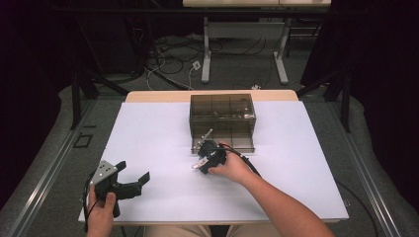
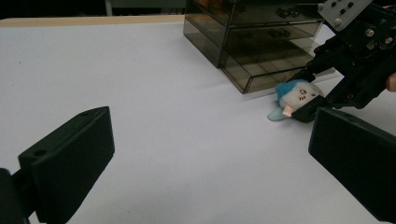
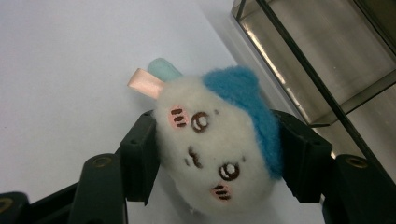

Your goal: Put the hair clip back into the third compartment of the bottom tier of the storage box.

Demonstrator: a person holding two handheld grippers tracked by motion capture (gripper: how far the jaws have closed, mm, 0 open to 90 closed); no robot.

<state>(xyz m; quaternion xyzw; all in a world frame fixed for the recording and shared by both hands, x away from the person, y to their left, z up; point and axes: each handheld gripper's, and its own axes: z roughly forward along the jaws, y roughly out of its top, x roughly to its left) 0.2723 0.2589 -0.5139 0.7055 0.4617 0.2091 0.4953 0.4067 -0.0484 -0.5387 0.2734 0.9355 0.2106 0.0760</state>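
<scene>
A small white plush toy (image 3: 210, 135) with a blue cap, pink cheeks and a pink tag lies on its side on the white table (image 1: 158, 143). My right gripper (image 3: 217, 156) is shut on it, one black pad pressing each side. In the high view that right gripper (image 1: 201, 164) sits just in front of the smoky drawer box (image 1: 222, 116), whose bottom drawer (image 1: 232, 143) is pulled out. From the left gripper view, the plush toy (image 2: 296, 95) rests beside the drawer front. My left gripper (image 1: 133, 170) stands open near the table's front left corner, with nothing between its fingers.
The drawer box (image 2: 261, 46) holds small dark items in its upper drawers. Beyond the table's far edge are cables and desk legs (image 1: 206, 59) on the floor. The person's right forearm (image 1: 276, 202) crosses the front right of the table.
</scene>
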